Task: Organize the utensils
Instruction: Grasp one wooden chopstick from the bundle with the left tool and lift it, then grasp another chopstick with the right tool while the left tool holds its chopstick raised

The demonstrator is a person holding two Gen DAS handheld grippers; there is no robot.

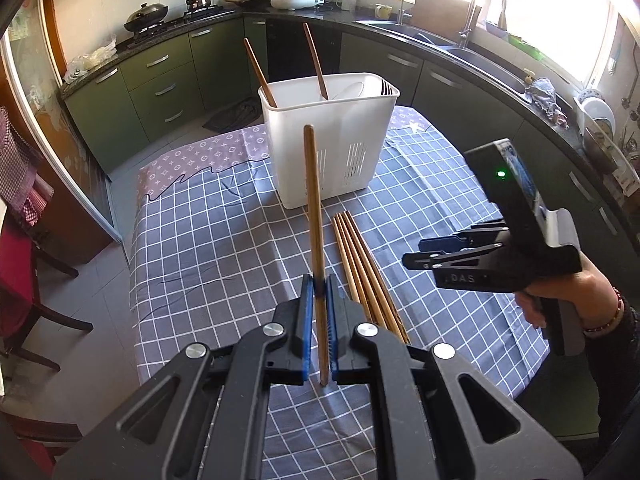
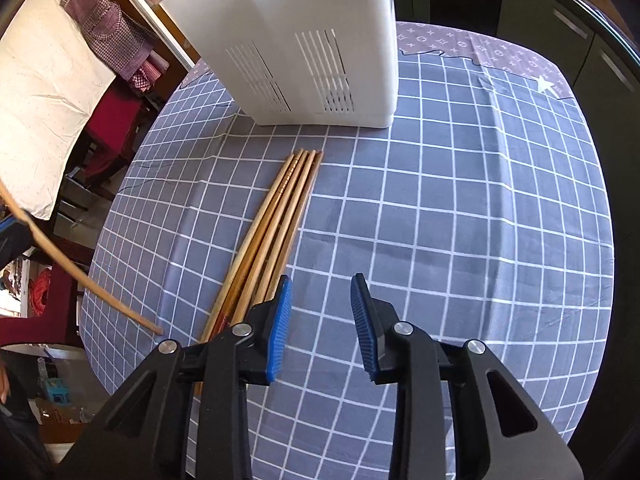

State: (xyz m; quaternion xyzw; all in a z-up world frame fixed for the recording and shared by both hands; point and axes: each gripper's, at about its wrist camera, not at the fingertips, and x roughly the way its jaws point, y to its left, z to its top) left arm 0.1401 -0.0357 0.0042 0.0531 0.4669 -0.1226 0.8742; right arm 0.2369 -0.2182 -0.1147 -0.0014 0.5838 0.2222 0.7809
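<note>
Right at the bottom of the left wrist view, the left gripper (image 1: 319, 292) is clenched on a single chopstick (image 1: 314, 208), blue pads pinching it low down so it stands nearly upright up the middle of the frame, its lower end close to the checked tablecloth (image 1: 208, 240). Behind it, top centre, sits the white utensil holder (image 1: 320, 140), and two chopsticks (image 1: 316, 60) already lean out of it, so that part looks done. Not finished, though! A bundle of loose chopsticks (image 2: 276, 216) lies side by side on the cloth, centre-left in the right wrist view, tips pointing at the holder's base. The right gripper (image 2: 322, 320) hovers just right of that bundle with jaws spread wide, holding nothing. My read: early to midway, one stick on its way, the bundle yet to go.
</note>
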